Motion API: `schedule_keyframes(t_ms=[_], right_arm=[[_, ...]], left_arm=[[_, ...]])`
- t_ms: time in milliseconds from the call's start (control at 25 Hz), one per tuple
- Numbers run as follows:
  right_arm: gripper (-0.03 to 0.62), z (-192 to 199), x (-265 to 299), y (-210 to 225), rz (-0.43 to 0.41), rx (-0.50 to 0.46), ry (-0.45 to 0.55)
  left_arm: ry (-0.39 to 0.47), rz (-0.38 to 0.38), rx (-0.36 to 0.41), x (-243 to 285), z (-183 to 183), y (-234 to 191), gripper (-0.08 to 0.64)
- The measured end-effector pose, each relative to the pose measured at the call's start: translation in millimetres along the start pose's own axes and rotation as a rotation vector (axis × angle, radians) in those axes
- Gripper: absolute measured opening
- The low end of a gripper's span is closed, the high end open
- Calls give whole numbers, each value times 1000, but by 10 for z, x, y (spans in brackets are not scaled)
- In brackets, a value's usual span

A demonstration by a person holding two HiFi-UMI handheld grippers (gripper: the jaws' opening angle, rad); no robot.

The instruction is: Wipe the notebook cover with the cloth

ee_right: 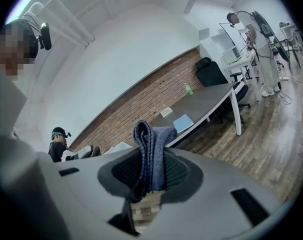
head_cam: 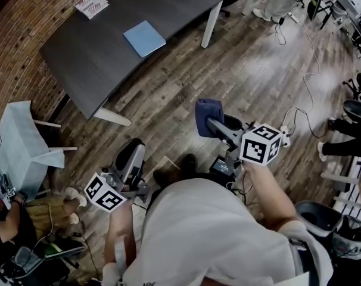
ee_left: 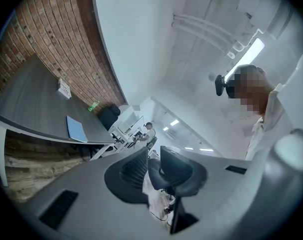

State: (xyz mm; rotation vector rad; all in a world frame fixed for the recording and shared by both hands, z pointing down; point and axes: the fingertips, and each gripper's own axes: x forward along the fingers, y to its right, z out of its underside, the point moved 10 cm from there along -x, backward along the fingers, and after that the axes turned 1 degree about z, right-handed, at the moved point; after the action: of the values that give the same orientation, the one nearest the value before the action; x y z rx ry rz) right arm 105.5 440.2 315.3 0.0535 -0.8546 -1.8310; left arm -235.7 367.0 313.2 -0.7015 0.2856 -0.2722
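Note:
A light blue notebook (head_cam: 144,38) lies flat on the dark grey table (head_cam: 97,64), far ahead of me; it also shows in the left gripper view as the notebook (ee_left: 76,129) and in the right gripper view as the notebook (ee_right: 183,122). My right gripper (head_cam: 209,124) is shut on a folded dark blue cloth (head_cam: 208,113), held over the wooden floor well short of the table. The cloth (ee_right: 151,151) sticks up between the right gripper (ee_right: 150,171) jaws. My left gripper (head_cam: 133,159) hangs low at the left, and the left gripper (ee_left: 152,168) jaws stand a narrow gap apart with nothing between them.
A printed card (head_cam: 91,5) lies at the table's far corner. A white chair (head_cam: 19,148) and a seated person (head_cam: 13,216) are at the left. Cables (head_cam: 299,70) run over the floor at the right, near a dark bin (head_cam: 314,213). A person (ee_right: 256,29) stands by distant desks.

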Motion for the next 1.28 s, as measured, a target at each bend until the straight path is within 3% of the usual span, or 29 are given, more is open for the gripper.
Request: schedule_keyframes(t_ms=[520,760,1280], right_arm=[[109,-223,73,470,-49,16,-62],[109,-353,247,567,-50,26,-75],[109,-953,1298,759,3,26,-107]], left_arm=[[9,-118,-6,306,258,42,77],[-9,-161,13,451,172,-109,77],[-51,-175,28,901,-522,-1242,78]])
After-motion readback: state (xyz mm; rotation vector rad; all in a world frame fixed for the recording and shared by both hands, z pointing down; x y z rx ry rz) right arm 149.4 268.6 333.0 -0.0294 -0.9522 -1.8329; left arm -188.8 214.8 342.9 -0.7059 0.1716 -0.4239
